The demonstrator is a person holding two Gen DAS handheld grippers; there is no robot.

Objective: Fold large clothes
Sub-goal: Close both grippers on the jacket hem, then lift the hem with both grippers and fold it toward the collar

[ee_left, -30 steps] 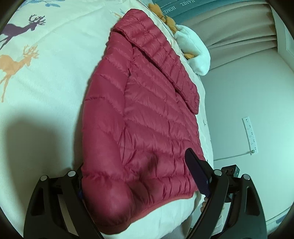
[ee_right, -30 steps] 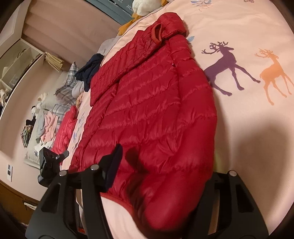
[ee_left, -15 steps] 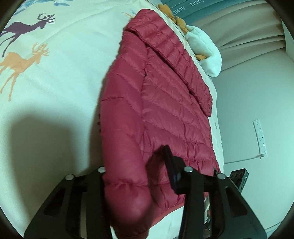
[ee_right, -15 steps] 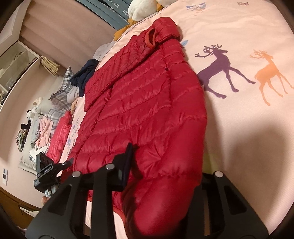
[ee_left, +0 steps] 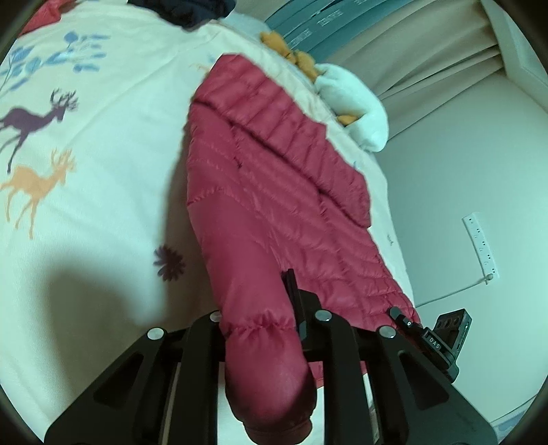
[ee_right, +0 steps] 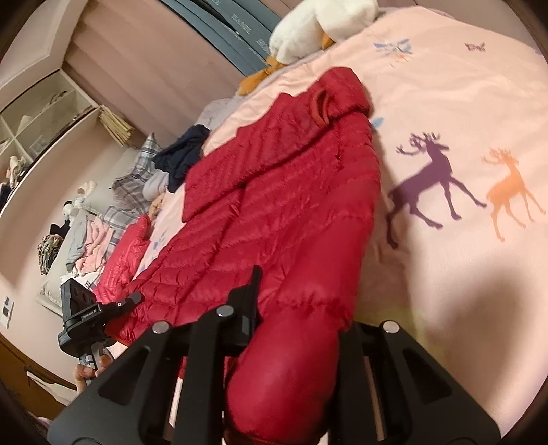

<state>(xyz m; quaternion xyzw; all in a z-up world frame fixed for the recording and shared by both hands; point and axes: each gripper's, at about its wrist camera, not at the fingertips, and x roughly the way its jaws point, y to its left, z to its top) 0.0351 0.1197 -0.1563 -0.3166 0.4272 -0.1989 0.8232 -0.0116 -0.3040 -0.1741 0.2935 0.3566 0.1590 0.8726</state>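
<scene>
A red quilted down jacket [ee_left: 274,191] lies lengthwise on the deer-print bed cover [ee_left: 85,143], collar at the far end and one sleeve folded across it. My left gripper [ee_left: 260,328] is closing on one near hem corner, and its pads pinch the puffed fabric and lift it. In the right wrist view the same jacket [ee_right: 284,205] fills the middle. There my right gripper [ee_right: 301,315] is closing on the other hem corner, with fabric bulging between the fingers and hiding its right finger. The opposite gripper shows beside the hem in each view.
A white plush duck [ee_right: 318,27] rests by the headboard beyond the collar. A dark garment [ee_right: 185,154] and a heap of clothes [ee_right: 89,236] lie along the bed's far side. A power strip [ee_left: 479,246] hangs on the wall.
Both grippers went from wide around the hem corners to clamped on them. The near hem has come up off the cover and both views have tipped upward.
</scene>
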